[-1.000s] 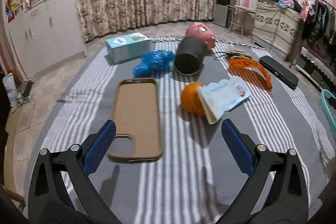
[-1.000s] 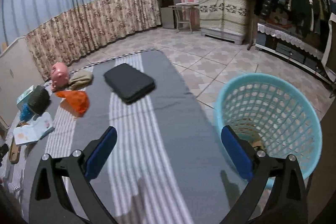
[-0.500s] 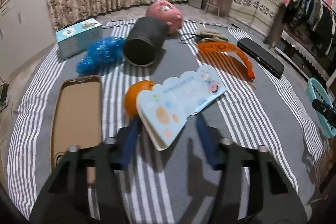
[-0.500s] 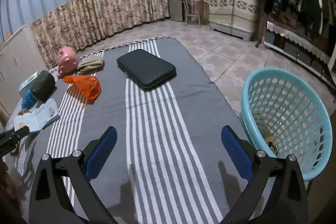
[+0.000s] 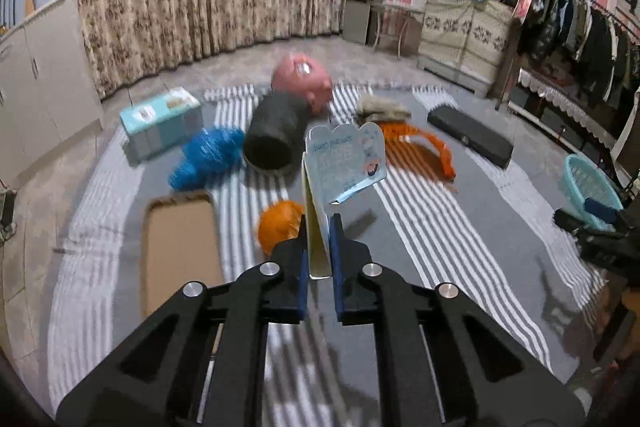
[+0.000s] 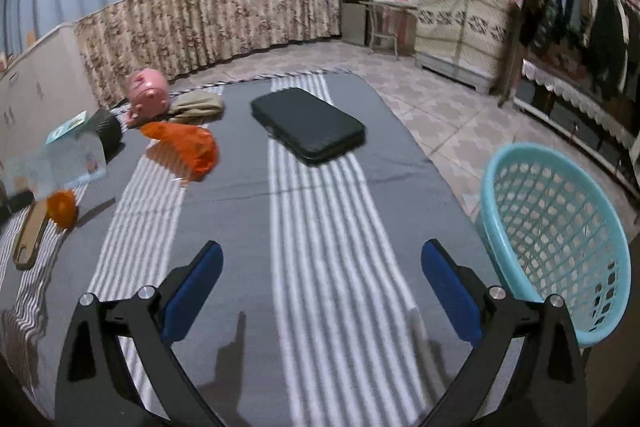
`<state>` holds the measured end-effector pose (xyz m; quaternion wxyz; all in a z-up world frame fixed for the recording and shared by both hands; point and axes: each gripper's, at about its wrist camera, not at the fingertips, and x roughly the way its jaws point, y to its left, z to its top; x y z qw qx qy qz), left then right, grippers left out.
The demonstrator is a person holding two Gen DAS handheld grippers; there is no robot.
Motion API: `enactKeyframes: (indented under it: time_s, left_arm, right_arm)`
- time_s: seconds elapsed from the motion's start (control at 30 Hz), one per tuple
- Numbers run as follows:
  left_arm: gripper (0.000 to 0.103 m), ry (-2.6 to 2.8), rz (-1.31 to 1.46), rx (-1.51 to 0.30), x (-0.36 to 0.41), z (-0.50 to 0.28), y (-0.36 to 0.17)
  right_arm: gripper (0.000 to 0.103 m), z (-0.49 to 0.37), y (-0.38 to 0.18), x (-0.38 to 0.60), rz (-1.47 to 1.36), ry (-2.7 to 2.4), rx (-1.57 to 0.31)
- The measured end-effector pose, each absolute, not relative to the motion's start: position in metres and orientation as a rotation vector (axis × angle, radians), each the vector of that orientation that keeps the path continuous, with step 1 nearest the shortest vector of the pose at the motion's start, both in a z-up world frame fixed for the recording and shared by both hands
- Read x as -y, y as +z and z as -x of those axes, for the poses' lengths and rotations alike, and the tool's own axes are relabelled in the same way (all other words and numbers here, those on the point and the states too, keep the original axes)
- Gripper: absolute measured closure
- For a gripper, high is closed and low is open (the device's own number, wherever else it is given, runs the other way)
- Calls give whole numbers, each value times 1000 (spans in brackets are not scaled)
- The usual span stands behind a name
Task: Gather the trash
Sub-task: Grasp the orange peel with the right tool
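Above the rug [image 5: 420, 227], left claw [image 5: 319, 247] pinches booklet [image 5: 344, 163] edge.

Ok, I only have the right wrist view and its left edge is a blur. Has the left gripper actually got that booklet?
Observer: Yes. The left gripper is shut on the booklet, gripped by one edge and standing upright.
Operator: Anything behind it I can't see?
Observer: A blue plastic bag lies on the mat, left of the black cylinder.
Operator: Did the orange ball get pinched too?
Observer: No. The orange ball lies on the mat; only the booklet is between the fingers.
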<state>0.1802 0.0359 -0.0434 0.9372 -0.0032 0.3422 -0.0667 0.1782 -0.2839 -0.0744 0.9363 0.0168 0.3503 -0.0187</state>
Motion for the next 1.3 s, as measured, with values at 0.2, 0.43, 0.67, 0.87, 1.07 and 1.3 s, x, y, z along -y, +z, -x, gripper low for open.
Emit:
enactKeyframes:
  time_s: [0.2,0.43,0.67,0.87,1.07,1.3]
  left_arm:
    - [95,-92,-8,-597,-74,-155,-9]
    - [95,57,48,-609,-147,-160,-34]
    - [95,150,91,-621,-197,-166,-65]
    - [95,129,120,-637,-208,-169,-75]
    - [95,128,133,-657,-211,-173,-79]
    - [95,129,132,-664,-213,-178,-79]
  right_arm:
    - [6,-172,-72,239,-4,19,-701]
    - [6,-177,-80,172,22,108,-726]
    - [6,-193,-78,101,39,195,-738]
    - [6,-212,-88,58,21,241,-797]
    - [8,-236,-98,28,37,240,-853]
    - [48,-242,-105,21,-1,323,-900]
